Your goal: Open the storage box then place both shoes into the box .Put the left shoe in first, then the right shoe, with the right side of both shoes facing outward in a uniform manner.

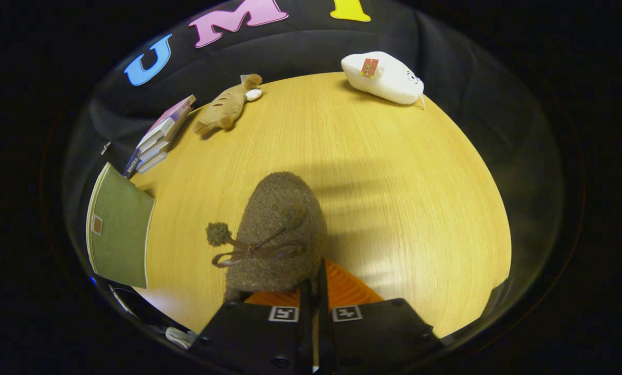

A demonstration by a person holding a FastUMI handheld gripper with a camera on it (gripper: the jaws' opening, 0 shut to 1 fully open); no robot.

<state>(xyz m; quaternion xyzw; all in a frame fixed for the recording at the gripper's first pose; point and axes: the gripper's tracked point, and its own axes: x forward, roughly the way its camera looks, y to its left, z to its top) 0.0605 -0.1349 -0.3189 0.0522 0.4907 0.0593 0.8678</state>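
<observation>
The shoe (277, 234), a brown fuzzy slipper with an orange ribbed lining, sat directly ahead of the gripper (315, 291), toe pointing away over the round wooden table (394, 172). A thin brown ribbon bow and a small pom-pom lay on its upper. The gripper's two fingers stood almost pressed together with only a narrow slit between them, and the edge of the slipper's rear opening appeared to be pinched in that slit, though the contact itself was hard to make out. Whether the slipper rested on the table or hung just above it could not be told.

Beyond the shoe, on the far side of the table, a white plush toy (383, 78) lay near the edge. A green flat panel (118, 229) stood off the table's left side. A stack of books (160, 138) lay beyond it, with a tan plush fish (226, 107) just beside the books.
</observation>
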